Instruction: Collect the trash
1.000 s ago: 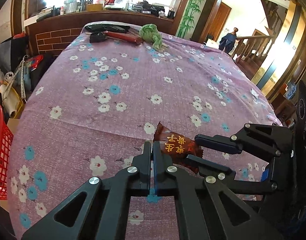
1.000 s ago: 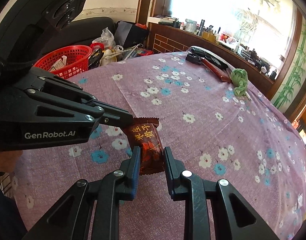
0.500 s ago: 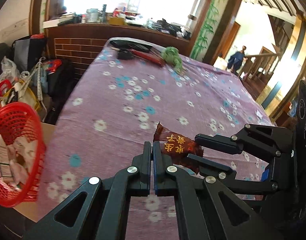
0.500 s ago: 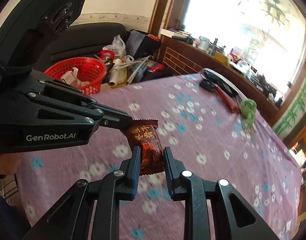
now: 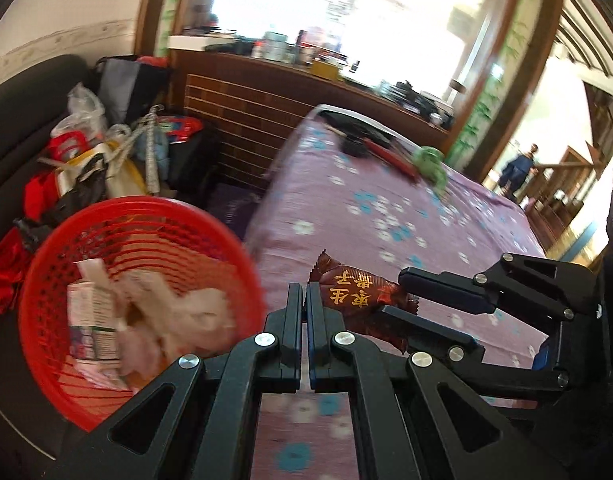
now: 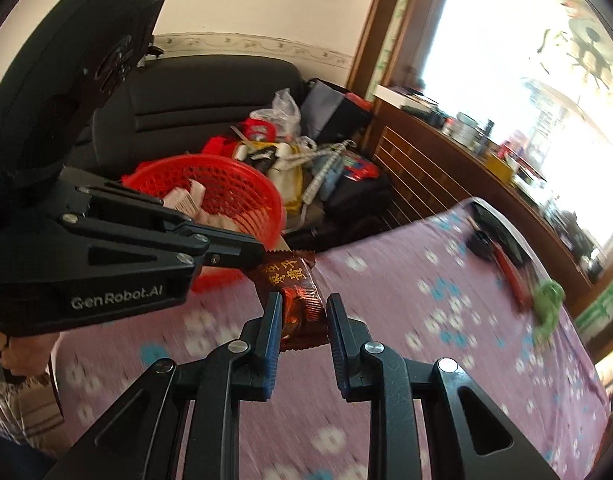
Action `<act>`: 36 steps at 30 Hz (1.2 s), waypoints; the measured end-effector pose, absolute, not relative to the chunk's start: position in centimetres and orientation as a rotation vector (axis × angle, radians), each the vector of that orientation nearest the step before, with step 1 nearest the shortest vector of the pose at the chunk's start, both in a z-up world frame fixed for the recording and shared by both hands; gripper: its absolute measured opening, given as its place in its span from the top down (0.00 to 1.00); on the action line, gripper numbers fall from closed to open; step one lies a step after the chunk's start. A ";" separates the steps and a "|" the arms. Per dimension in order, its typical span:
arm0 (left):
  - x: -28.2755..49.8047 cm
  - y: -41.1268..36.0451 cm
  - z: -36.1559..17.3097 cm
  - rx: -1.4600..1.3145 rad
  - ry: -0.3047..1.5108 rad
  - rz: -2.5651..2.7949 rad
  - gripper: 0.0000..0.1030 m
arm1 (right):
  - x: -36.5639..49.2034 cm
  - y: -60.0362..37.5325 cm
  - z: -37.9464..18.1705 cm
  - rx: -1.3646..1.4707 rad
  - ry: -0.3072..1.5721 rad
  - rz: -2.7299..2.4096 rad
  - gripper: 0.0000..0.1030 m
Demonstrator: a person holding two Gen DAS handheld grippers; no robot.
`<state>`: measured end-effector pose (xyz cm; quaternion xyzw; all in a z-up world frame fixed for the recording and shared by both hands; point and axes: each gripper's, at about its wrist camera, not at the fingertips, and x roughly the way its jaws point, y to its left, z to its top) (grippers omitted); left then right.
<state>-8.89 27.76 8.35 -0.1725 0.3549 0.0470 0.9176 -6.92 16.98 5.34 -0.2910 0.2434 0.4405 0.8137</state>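
Brown glossy snack wrapper (image 6: 296, 300), gold characters, crimped ends.

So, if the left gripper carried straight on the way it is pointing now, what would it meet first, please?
Probably the purple floral tablecloth near its left edge. The left gripper is shut, with the brown snack wrapper just right of its tips and the red plastic basket off to the left. Depth is unclear.
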 end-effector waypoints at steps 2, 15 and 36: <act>-9.2 29.3 8.1 -0.370 0.729 0.120 0.98 | -7.0 18.9 5.2 -0.623 0.517 0.957 0.76; -9.9 36.7 5.7 -0.465 0.739 0.307 0.50 | -5.6 26.1 2.6 -0.610 0.601 0.999 0.69; -22.7 23.6 7.6 -0.130 0.552 0.680 0.00 | -13.1 5.9 5.7 -0.377 0.497 0.536 0.07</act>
